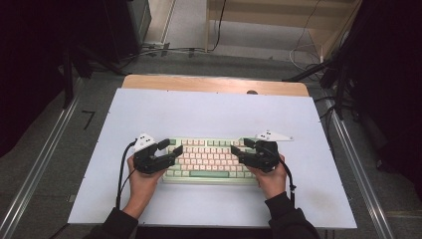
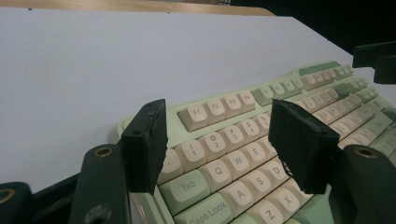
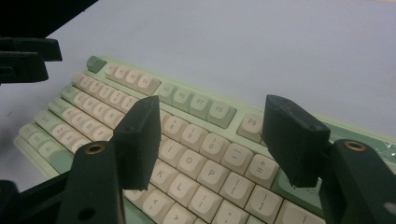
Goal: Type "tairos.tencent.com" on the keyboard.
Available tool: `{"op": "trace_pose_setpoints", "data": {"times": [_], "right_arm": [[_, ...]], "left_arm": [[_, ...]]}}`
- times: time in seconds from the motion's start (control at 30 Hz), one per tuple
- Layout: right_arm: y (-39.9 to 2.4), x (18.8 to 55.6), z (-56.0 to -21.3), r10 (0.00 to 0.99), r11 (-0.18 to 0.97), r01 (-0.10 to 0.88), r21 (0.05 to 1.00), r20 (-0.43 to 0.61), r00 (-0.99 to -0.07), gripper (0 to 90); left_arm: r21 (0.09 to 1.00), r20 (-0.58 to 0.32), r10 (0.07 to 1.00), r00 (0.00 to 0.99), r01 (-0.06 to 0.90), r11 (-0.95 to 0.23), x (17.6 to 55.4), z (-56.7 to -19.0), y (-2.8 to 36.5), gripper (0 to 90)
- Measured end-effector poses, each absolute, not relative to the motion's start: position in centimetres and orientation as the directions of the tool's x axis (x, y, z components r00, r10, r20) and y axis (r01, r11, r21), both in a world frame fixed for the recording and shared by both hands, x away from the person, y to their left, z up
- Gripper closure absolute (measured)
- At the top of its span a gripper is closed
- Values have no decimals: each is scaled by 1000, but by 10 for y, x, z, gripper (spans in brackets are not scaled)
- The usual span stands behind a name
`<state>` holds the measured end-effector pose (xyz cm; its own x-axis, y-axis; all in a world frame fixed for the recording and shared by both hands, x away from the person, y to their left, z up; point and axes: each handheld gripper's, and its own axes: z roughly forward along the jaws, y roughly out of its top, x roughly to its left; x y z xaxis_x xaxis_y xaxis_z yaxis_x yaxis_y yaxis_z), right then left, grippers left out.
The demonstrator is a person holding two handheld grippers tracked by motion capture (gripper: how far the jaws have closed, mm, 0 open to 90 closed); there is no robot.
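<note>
A pale green keyboard (image 1: 209, 160) with cream and green keys lies on the white tabletop (image 1: 209, 112), near its front. My left gripper (image 1: 169, 148) hovers over the keyboard's left end, jaws open and pointing right. In the left gripper view the left gripper (image 2: 224, 140) straddles the number and Q, W, E keys (image 2: 233, 161) with nothing between the pads. My right gripper (image 1: 241, 147) hangs over the right end, jaws open and pointing left. In the right gripper view the right gripper (image 3: 217, 140) frames the O, P and bracket keys (image 3: 205, 170). Whether any pad touches a key I cannot tell.
A wooden strip (image 1: 214, 83) runs along the tabletop's far edge. Metal rails (image 1: 40, 164) flank the table on both sides. Cables (image 1: 164, 50) and dark stands lie on the floor beyond. Bare white surface stretches behind the keyboard.
</note>
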<state>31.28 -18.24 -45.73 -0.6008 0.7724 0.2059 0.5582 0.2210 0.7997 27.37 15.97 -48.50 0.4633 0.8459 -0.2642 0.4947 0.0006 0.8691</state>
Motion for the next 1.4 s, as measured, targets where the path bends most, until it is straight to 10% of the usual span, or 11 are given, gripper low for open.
{"op": "trace_pose_setpoints", "data": {"times": [0.63,0.97,1.4], "right_arm": [[-184,308,-457,779,223,560,798,200,-595,360],[-188,306,-458,784,215,566,796,204,-586,361],[-187,306,-459,782,220,568,793,205,-589,363]], "left_arm": [[871,-260,811,524,490,-37,274,-485,150,480],[852,-243,737,631,501,-149,274,-485,134,890],[803,-213,756,619,552,-226,278,-490,128,900]]}}
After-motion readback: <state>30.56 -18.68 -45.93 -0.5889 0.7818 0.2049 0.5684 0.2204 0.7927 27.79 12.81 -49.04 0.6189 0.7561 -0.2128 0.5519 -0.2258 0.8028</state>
